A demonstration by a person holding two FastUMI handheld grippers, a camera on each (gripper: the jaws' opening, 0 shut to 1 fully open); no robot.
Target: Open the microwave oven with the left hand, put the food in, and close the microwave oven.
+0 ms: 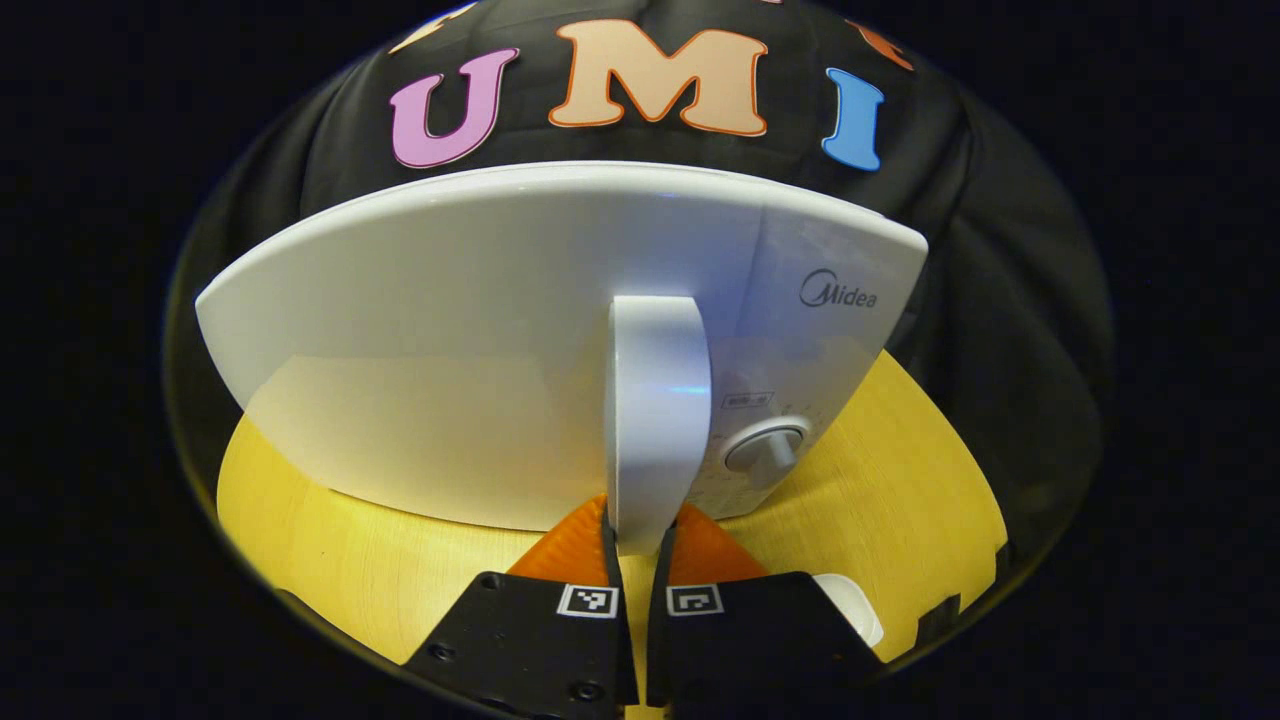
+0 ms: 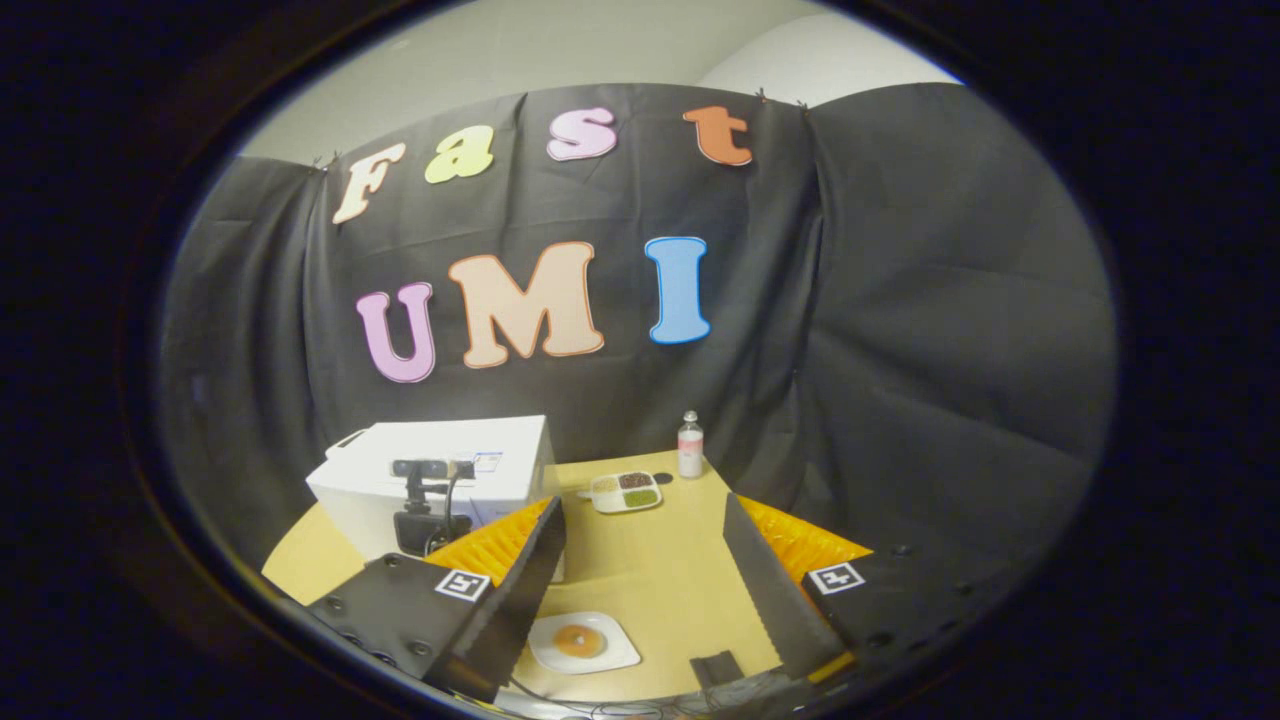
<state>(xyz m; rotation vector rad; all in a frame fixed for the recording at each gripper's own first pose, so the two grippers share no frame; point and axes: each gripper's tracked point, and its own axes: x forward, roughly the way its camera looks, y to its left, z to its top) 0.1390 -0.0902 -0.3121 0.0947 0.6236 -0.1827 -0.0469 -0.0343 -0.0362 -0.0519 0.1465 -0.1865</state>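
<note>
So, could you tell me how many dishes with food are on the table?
2: a white plate with a round orange food near the right gripper, and a divided tray farther back beside the bottle. Others may be hidden.

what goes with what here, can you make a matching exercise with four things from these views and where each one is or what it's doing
Things:
1. left tool
2. right tool
3. bottle
4. doughnut plate

States or places:
A. at the table's far edge by the cloth wall
B. closed on the microwave door handle
C. open, holding nothing
D. on the table, low between the open fingers

Pairs: 1-B, 2-C, 3-A, 4-D
</note>
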